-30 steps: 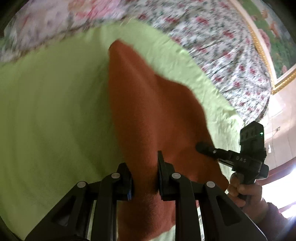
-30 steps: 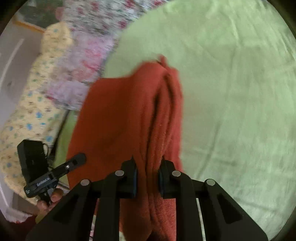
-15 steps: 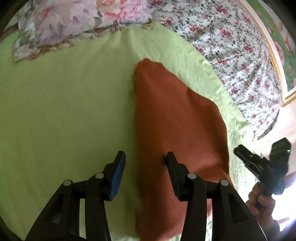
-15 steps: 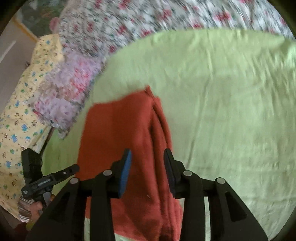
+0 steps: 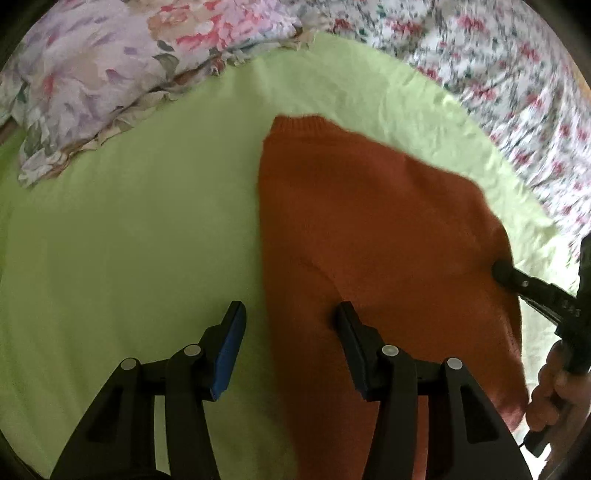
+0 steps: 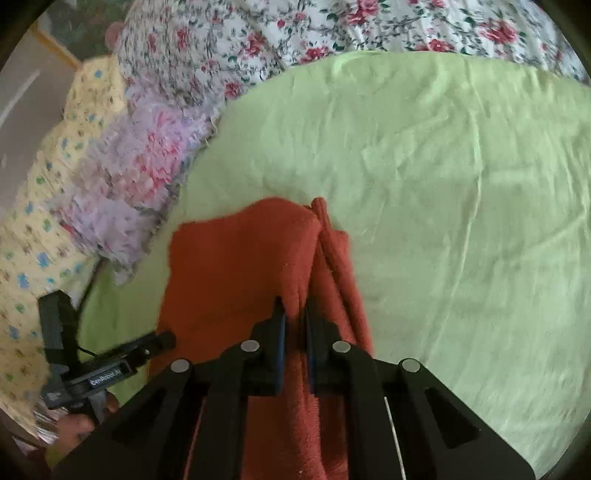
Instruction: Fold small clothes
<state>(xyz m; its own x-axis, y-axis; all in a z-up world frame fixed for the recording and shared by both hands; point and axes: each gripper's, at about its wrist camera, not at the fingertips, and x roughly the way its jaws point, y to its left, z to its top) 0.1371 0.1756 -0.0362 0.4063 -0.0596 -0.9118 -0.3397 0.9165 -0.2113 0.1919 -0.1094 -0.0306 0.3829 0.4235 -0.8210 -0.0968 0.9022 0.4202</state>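
Right tool pinches the folded orange garment; left tool hangs released beside it.

Nearest: right tool (image 6: 294, 325) clenched on a raised ridge of the orange garment (image 6: 236, 273), cloth bunched between its fingers and running under it. Left tool (image 5: 288, 332) spread wide, gripping nothing, straddling the garment's near-left edge; 1 finger (image 5: 231, 339) over the green sheet (image 5: 129, 240), the other over the knit. Garment (image 5: 369, 229) lies flat on the bed, long axis running straight ahead from both tools, ribbed hem at the far end. Judgement: right hand is the engaged one, so the coming fold likely pivots on its edge. Beyond: floral pillow (image 5: 92, 85), flowered bedspread (image 6: 332, 29).
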